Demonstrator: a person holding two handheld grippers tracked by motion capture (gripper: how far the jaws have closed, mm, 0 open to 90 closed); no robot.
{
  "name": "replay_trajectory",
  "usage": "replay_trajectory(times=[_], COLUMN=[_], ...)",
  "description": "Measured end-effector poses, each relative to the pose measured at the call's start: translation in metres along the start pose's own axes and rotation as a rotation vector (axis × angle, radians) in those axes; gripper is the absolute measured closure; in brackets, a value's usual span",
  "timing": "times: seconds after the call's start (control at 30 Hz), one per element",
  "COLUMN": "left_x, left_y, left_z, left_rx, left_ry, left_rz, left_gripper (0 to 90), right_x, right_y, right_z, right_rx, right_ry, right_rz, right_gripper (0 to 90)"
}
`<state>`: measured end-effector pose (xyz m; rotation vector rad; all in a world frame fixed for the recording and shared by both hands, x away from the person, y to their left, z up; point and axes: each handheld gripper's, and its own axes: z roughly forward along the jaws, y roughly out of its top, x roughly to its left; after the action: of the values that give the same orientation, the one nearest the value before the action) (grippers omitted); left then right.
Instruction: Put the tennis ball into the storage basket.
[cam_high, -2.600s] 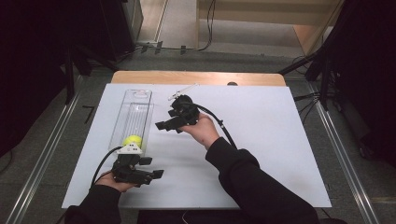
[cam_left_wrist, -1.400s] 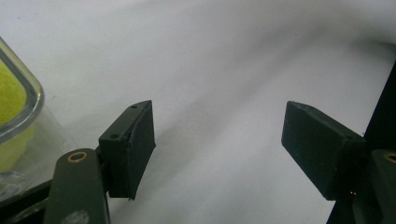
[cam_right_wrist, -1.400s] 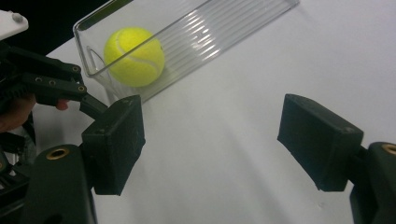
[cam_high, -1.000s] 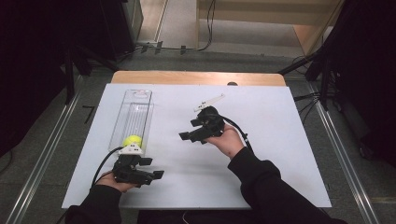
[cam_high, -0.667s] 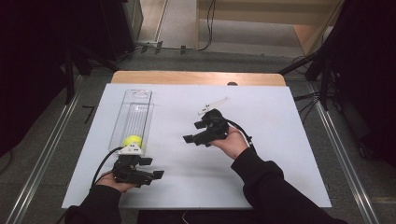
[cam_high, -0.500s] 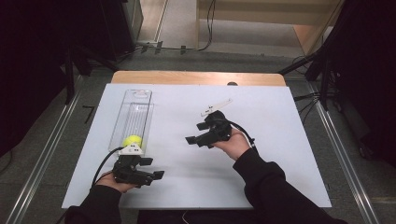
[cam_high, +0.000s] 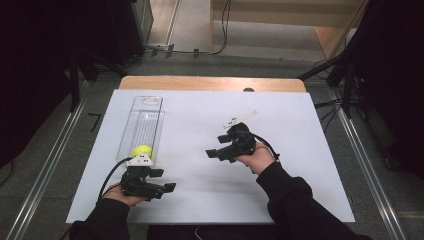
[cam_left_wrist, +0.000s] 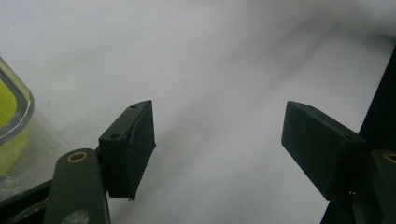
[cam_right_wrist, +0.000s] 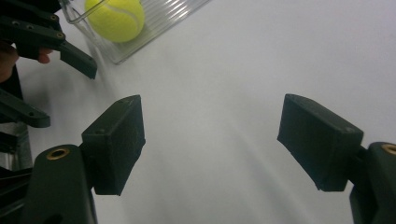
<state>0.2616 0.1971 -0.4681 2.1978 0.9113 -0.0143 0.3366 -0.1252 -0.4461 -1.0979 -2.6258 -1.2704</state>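
High view has your left gripper (cam_high: 169, 187) low over the white table (cam_high: 300, 175), near its front edge, with your hand wrapped around the body from below. Just beyond that gripper lies a clear plastic tray (cam_high: 141, 125), long and narrow, running away from you, and a yellow tennis ball (cam_high: 142, 150) sits in the tray's near end, close behind the gripper's grey top plate. Left gripper view shows both jaws standing wide apart with bare table between them; off the left jaw you can see the tray's rounded corner (cam_left_wrist: 18, 100) and a sliver of the ball (cam_left_wrist: 8, 126) through its wall. Your right gripper (cam_high: 210, 152) is held over the middle of the table, well apart from the tray, its jaws pointing toward your left side. Right gripper view shows its jaws wide apart too, gripping nothing, only white surface between them. Far ahead of the left jaw in that view lie the ball (cam_right_wrist: 116, 17) in the tray end (cam_right_wrist: 163, 18) and your left gripper's black jaws (cam_right_wrist: 32, 51). Beyond your right gripper, a small white part (cam_high: 240, 118) lies on the table.
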Motion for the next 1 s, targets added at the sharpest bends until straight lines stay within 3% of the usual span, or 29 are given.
replay_trajectory(times=[1.0], left_x=[-0.001], left_y=[0.0], left_z=[0.001], left_rx=[0.007], left_ry=[0.002], left_rz=[0.005], left_gripper=[26.5], right_x=[-0.006], right_y=[-0.038], right_z=[-0.038], right_rx=[-0.003], right_ry=[-0.067], right_rz=[0.02], right_gripper=[20.8])
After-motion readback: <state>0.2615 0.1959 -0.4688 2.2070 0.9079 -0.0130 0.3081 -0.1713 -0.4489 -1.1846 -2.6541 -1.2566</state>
